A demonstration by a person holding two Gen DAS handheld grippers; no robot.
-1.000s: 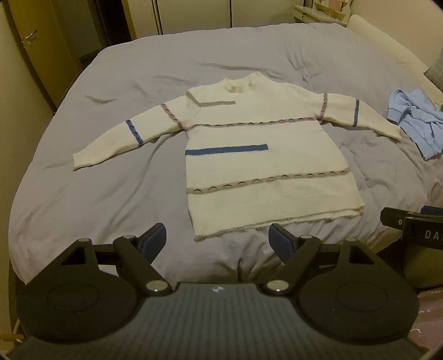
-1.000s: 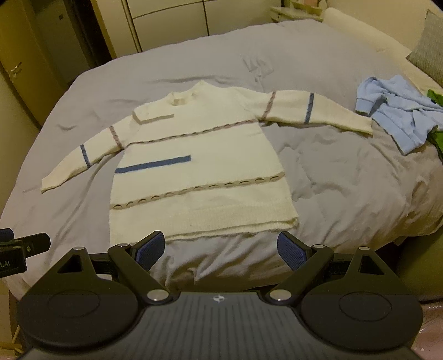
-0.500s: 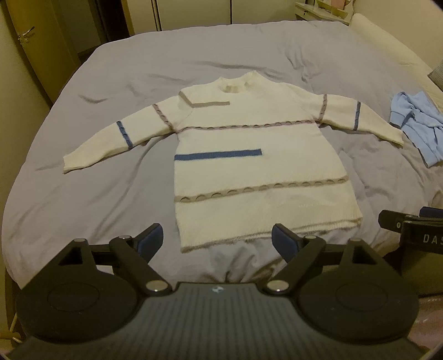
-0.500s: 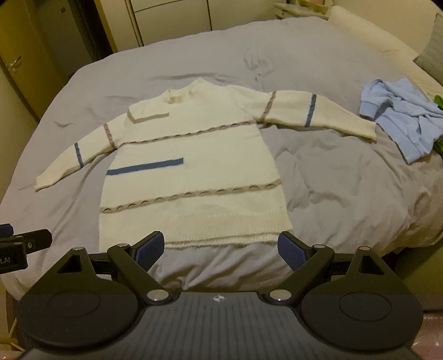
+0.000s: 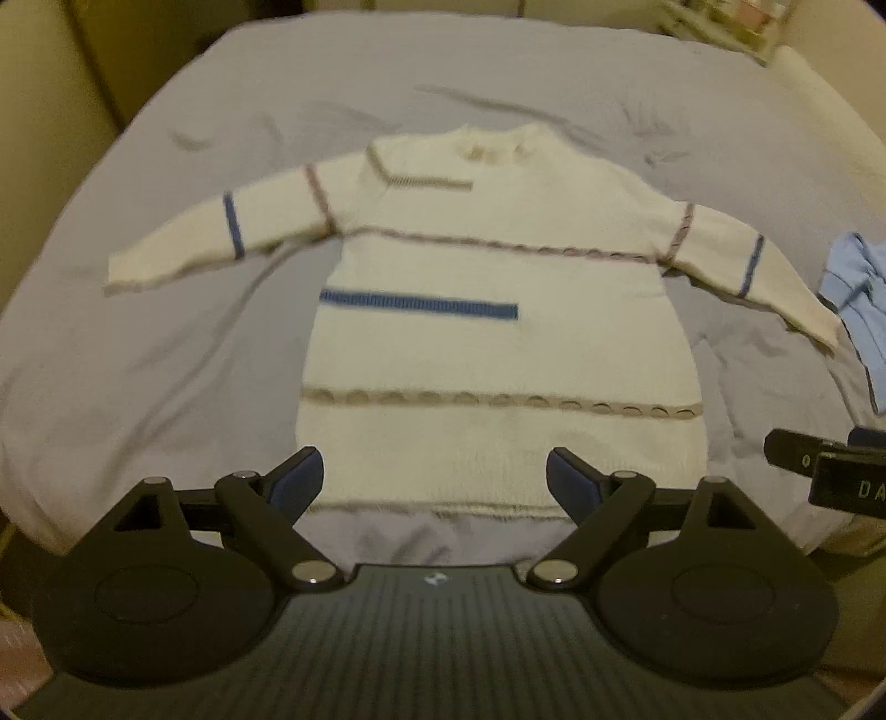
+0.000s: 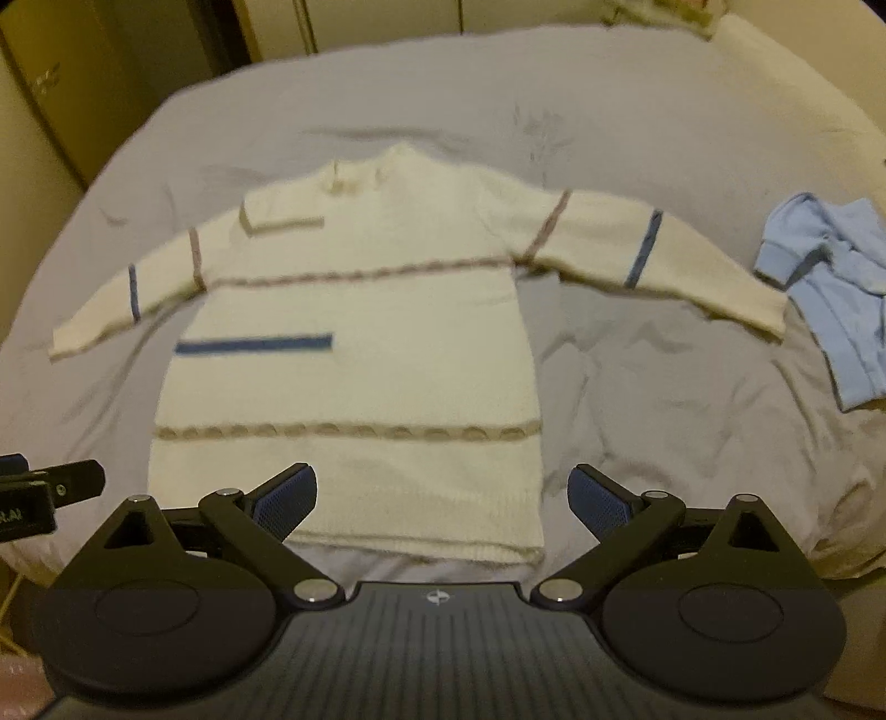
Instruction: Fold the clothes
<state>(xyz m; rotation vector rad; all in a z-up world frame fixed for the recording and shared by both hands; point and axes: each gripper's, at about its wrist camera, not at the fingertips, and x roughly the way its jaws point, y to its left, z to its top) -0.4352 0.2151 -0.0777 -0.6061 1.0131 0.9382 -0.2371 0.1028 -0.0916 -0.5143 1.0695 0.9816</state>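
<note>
A cream sweater (image 5: 498, 343) with blue and taupe stripes lies flat, face up, on the grey bed (image 5: 138, 387), both sleeves spread out to the sides. It also shows in the right wrist view (image 6: 354, 387). My left gripper (image 5: 434, 479) is open and empty, above the sweater's bottom hem. My right gripper (image 6: 443, 495) is open and empty, over the hem's right part. The right gripper's edge shows at the right of the left wrist view (image 5: 825, 471).
A crumpled light blue garment (image 6: 830, 282) lies on the bed beyond the sweater's right sleeve. Wardrobe doors (image 6: 360, 22) stand behind the bed. A cream headboard or wall (image 6: 803, 66) runs along the bed's right side.
Both grippers have moved forward and lower toward the sweater, so its hem now sits between the fingers. The jaws stay open. The sweater has not moved.
</note>
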